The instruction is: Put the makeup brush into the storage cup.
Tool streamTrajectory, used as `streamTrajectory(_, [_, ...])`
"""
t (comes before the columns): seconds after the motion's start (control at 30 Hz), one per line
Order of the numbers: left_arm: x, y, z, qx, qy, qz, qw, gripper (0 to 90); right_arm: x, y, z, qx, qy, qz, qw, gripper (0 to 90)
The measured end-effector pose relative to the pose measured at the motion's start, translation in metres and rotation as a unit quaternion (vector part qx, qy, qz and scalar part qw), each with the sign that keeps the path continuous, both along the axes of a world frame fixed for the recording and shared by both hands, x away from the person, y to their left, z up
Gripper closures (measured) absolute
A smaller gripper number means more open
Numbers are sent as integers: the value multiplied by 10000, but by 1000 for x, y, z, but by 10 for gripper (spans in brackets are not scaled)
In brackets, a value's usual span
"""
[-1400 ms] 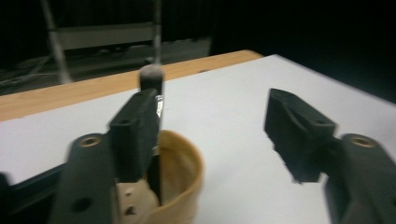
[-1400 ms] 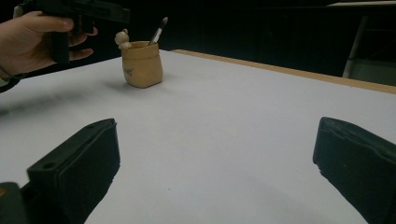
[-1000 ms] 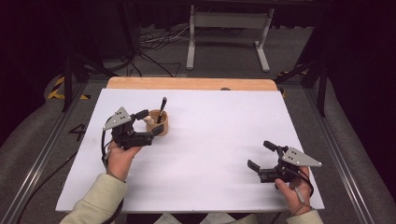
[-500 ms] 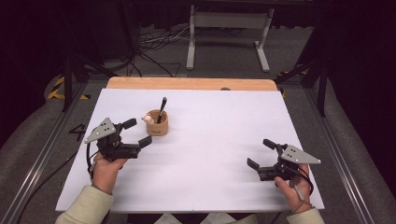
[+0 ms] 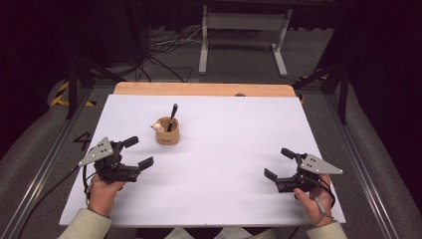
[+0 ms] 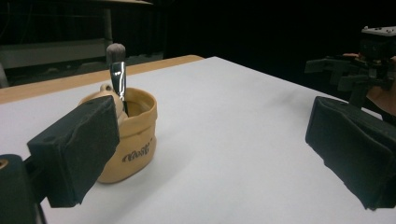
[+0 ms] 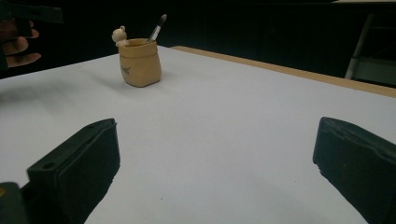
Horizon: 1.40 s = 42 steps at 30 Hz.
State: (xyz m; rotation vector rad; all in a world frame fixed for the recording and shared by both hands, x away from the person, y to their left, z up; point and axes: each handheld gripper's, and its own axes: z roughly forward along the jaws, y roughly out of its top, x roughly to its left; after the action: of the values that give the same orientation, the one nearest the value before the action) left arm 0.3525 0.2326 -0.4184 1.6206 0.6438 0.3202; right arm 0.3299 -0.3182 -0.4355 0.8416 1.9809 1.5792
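A tan cup [image 5: 167,135] stands on the white table [image 5: 234,129], left of its middle. A dark brush [image 5: 172,117] leans inside it and a small pale figure [image 5: 158,127] sits on its rim. My left gripper [image 5: 139,152] is to the near left of the cup and apart from it. Its jaws have just been opening, and they are open with nothing between them. In the left gripper view the cup [image 6: 130,140] and brush [image 6: 116,70] show beyond the left jaw. My right gripper [image 5: 278,163] rests open and empty at the near right.
A wooden strip [image 5: 204,89] runs along the table's far edge, and a metal stand [image 5: 244,35] with cables is on the floor behind it. In the right gripper view the cup [image 7: 140,63] stands far off, with a hand [image 7: 18,46] at the left edge.
My left gripper has drawn back from beside the cup toward the near left of the table and sunk a little. The brush stays in the cup. The right gripper has not moved.
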Motion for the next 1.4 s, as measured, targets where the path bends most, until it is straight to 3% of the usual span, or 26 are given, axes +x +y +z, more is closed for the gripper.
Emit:
streamTrajectory(0.53, [-13,11,-32,107,226,-193,9995,38,-1,2,-3,-78,29,98,9999,7])
streamTrajectory(0.7, [-15,16,-34,-4,189,-172,9997,40,-1,3,-5,-108,48,135,9998,7])
streamTrajectory(0.8, [-18,20,-37,-1,267,-203,9994,40,-1,4,-6,-126,73,159,9998,7])
streamTrajectory(0.93, [-22,23,-39,27,218,-193,9996,40,0,4,-8,-126,106,170,9997,7])
streamTrajectory(1.07, [-22,21,-46,151,341,-228,9990,40,0,4,-11,-146,142,171,9996,7])
streamTrajectory(1.4, [-23,11,-48,566,263,-365,9974,40,1,4,-14,-134,212,187,9995,7])
